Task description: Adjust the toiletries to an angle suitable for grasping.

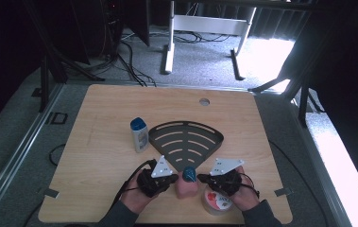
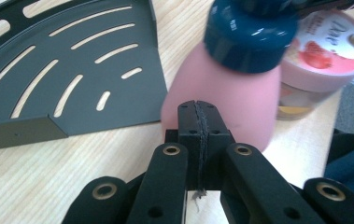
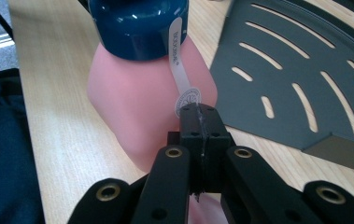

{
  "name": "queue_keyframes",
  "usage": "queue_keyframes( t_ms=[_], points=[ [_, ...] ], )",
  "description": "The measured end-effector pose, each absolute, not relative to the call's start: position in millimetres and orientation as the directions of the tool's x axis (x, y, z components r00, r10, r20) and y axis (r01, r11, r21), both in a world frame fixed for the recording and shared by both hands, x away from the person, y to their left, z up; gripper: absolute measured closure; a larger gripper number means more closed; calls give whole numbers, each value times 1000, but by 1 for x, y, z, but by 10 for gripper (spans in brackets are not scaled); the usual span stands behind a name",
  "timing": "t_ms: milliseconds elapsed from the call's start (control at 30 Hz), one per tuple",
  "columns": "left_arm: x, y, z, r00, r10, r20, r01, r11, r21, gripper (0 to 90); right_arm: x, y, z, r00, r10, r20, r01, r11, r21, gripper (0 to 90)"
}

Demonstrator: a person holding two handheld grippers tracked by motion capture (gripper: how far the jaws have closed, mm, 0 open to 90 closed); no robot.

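Both closed grippers, left gripper (image 1: 171, 178) at nine o'clock and right gripper (image 1: 202, 178) at three, flank the pink plastic bottle with dark blue cap (image 1: 187, 183) near the wooden table's (image 1: 101, 142) front edge; an uneven squeeze could tip it.

Each gripper, left gripper (image 1: 171, 178) and right gripper (image 1: 200, 178), has a black body and 2 black jaws. Each jaw link carries brass-ringed rivet holes (4 are visible per gripper view). The jaw tips end in square black blocks with small screws. A grey 3-cornered plate with small dark dots tops each gripper. Black cables trail from both. The person's sleeves are dark grey.
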State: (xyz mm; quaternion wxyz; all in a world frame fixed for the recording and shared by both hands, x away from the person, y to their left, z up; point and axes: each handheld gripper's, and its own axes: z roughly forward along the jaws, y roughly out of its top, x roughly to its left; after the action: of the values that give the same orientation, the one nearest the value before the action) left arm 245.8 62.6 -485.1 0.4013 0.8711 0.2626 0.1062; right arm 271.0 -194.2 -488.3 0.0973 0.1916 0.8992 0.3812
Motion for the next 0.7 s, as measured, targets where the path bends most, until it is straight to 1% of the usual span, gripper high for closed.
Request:
queue_keyframes(
  t_ms=[267,567,700],
  points=[
    [222,64,-484,858,512,-32,354,-546,759,897,269,-186,-488,-919,393,-38,248,648,720,900],
    [216,54,-478,875,483,-34,321,-526,788,898,268,-176,-488,-926,376,-47,229,655,720,900],
    [215,52,-478,875,483,-39,322,-519,792,898,268,-171,-488,-928,368,-52,220,659,719,900]
  ],
)
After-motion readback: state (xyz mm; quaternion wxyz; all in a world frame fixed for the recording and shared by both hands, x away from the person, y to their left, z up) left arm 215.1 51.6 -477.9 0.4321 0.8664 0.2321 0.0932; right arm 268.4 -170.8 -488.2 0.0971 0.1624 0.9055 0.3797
